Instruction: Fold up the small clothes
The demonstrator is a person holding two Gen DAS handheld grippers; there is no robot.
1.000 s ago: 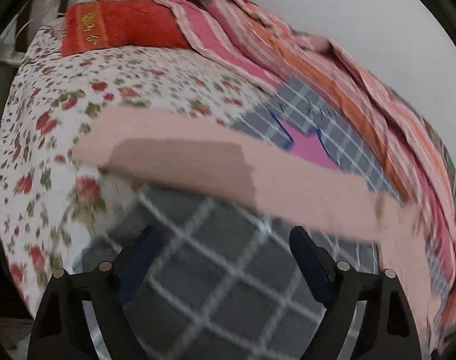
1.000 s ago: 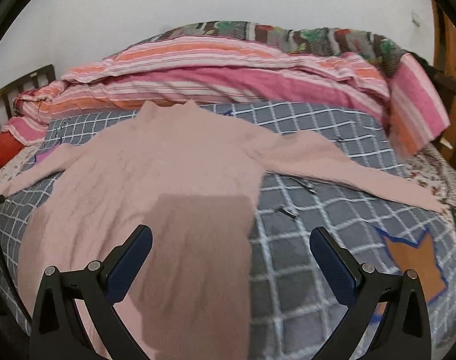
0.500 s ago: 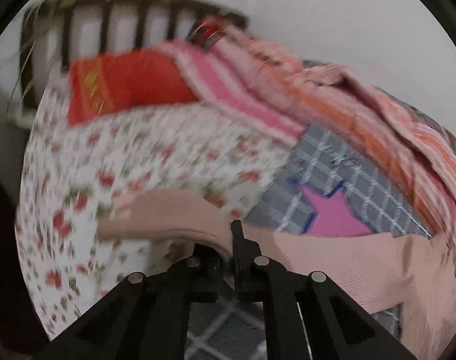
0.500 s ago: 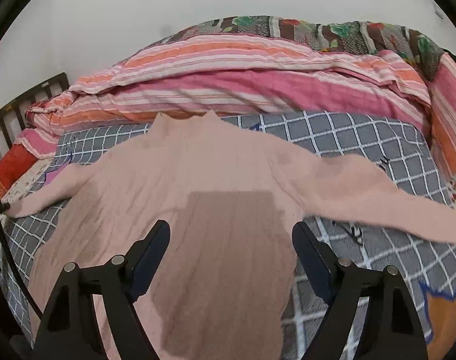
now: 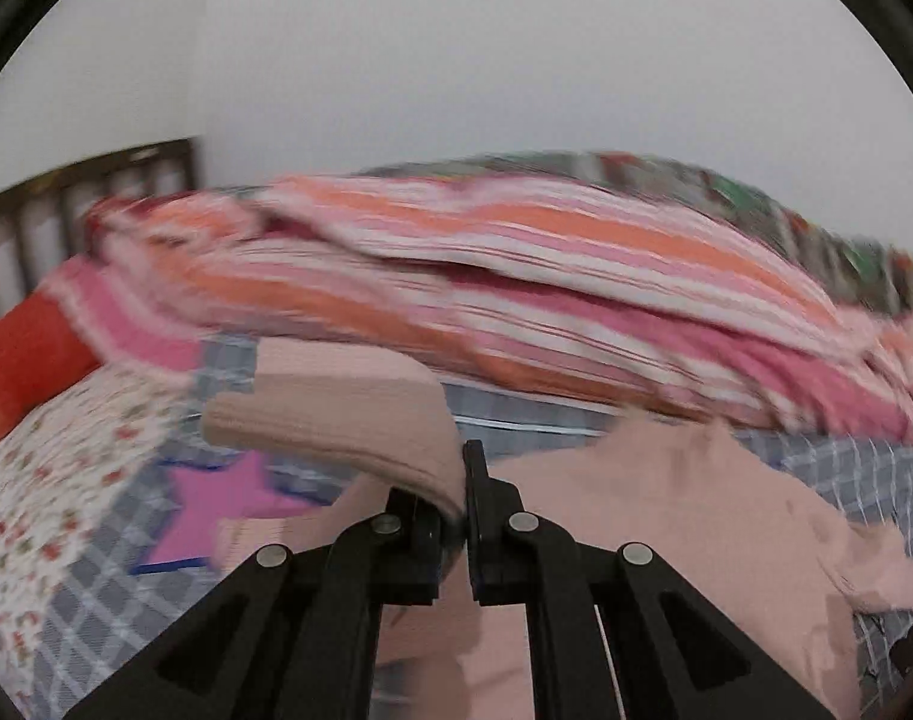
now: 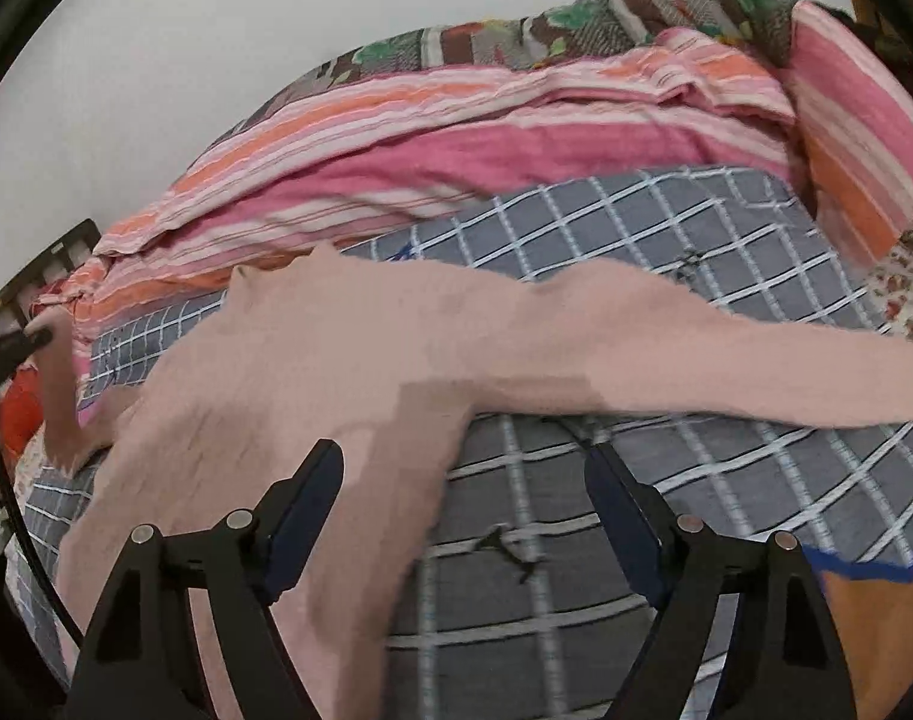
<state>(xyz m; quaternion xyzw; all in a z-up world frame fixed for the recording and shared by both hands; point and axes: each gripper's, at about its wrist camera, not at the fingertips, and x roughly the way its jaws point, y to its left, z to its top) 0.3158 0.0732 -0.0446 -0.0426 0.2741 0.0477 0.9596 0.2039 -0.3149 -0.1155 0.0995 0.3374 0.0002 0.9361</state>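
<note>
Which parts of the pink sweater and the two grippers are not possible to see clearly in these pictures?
- Pink sweater, right wrist view: hem hidden behind the right gripper; right cuff cut off by the picture edge.
- Left sleeve, left wrist view: motion blur smears its knit.
- Left gripper: pads hidden by the pinched sleeve.

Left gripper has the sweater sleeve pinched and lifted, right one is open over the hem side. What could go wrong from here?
1. The left gripper pinches the sleeve only near its cuff, so it may slip out mid-fold.
2. Carrying the sleeve across could drag the pink sweater and bunch it on the grey checked blanket.
3. The right gripper is open and holds nothing, so the body is unpinned and the other sleeve may shift.
</note>
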